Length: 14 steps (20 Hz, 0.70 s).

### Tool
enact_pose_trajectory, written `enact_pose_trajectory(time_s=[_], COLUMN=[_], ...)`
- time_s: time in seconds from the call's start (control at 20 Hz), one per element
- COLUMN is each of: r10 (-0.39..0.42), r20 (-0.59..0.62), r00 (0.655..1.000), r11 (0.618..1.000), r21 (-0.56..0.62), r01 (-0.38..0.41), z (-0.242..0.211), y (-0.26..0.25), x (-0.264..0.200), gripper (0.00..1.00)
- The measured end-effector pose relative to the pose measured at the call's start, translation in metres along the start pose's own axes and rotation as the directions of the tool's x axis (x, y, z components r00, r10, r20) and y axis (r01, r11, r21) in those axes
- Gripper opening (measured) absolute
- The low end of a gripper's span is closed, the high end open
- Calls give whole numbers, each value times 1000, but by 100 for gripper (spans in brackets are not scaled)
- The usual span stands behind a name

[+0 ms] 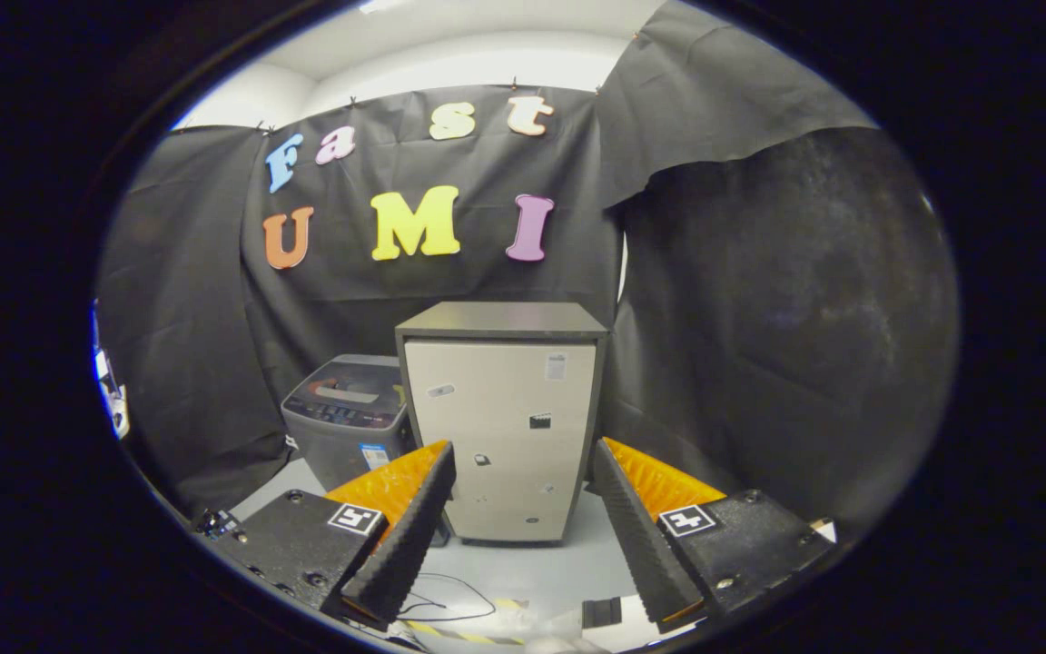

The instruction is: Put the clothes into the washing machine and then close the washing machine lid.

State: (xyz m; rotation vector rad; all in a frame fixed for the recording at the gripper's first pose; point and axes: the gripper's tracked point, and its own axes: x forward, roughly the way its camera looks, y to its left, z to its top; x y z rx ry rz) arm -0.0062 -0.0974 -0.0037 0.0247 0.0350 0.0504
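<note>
1. Gripper: jaws spread wide, nothing between them.
2. Near floor: thin black cable and striped tape just ahead of the jaws.
3. Beyond: tall cabinet, door shut.
4. Washing machine left of the cabinet, touching or just beside it, lid down.

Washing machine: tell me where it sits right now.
In the gripper view, the washing machine stands on the floor beyond the open gripper, left of the pale cabinet and touching it, against the black cloth wall.
</note>
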Motion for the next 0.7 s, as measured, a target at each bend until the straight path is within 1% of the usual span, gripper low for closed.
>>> enact_pose_trajectory(time_s=[0.25,0.7], r10=[0,0], r20=[9,8], r00=[1000,1000], r11=[1000,1000], r21=[-14,-3], r01=[0,0], z=[2,2], y=[3,6], x=[-4,-11], gripper=[96,96])
